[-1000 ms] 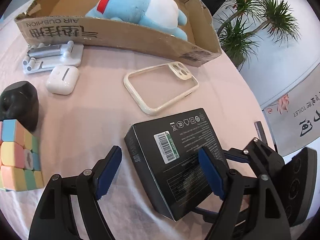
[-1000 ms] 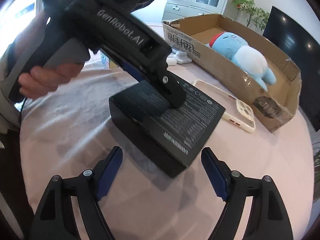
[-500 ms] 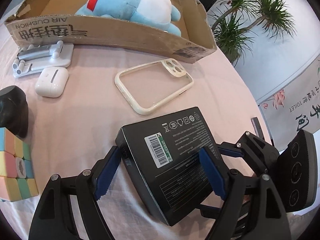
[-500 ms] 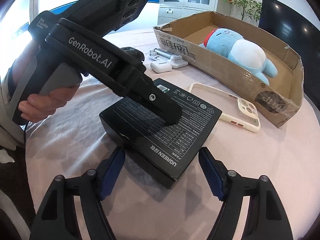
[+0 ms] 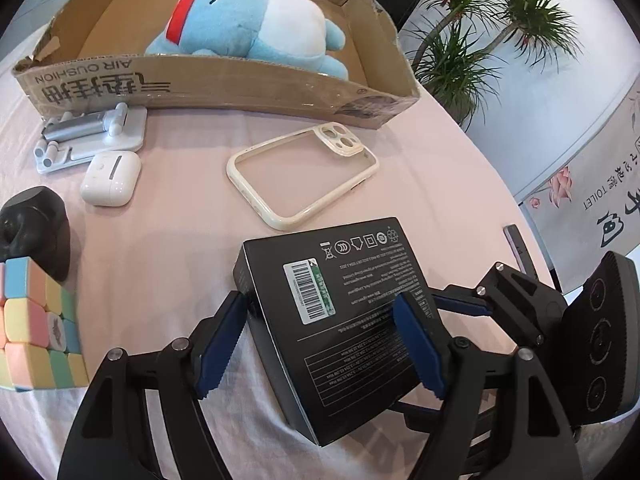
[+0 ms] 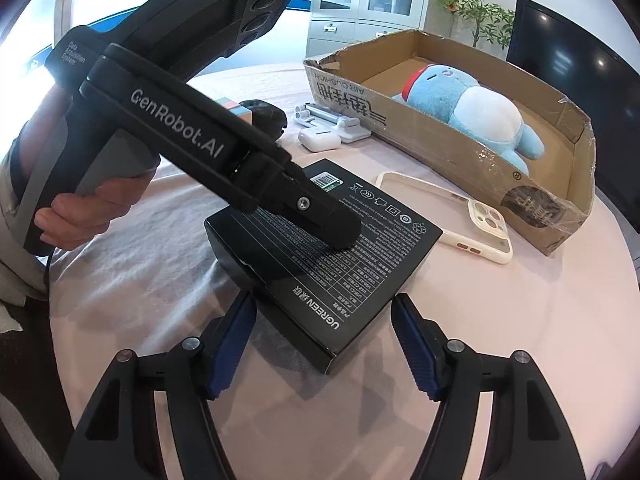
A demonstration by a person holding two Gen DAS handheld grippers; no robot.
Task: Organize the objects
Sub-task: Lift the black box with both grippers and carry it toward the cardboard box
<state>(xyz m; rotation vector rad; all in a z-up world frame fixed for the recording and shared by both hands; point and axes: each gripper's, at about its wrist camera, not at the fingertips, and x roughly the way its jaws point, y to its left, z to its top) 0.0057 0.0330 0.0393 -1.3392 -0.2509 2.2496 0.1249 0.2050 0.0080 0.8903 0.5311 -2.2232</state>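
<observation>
A flat black box [image 5: 344, 320] with a barcode label lies on the pink tablecloth; it also shows in the right wrist view [image 6: 332, 248]. My left gripper [image 5: 320, 344] is open, one finger beside the box's left edge and the other resting over its top. My right gripper [image 6: 324, 344] is open and empty, its fingers astride the box's near corner without touching. A cardboard box [image 5: 224, 84] at the back holds a blue plush toy [image 5: 256, 28].
A cream phone case [image 5: 304, 176], a white earbud case [image 5: 110, 178], a grey phone stand [image 5: 88, 132], a black object [image 5: 36, 224] and a pastel cube [image 5: 36, 320] lie on the cloth [image 5: 168, 240]. The table edge curves at the right.
My left gripper has moved forward over the black box, so its fingers now straddle the box's left part. My right gripper has drawn nearer to the box's corner.
</observation>
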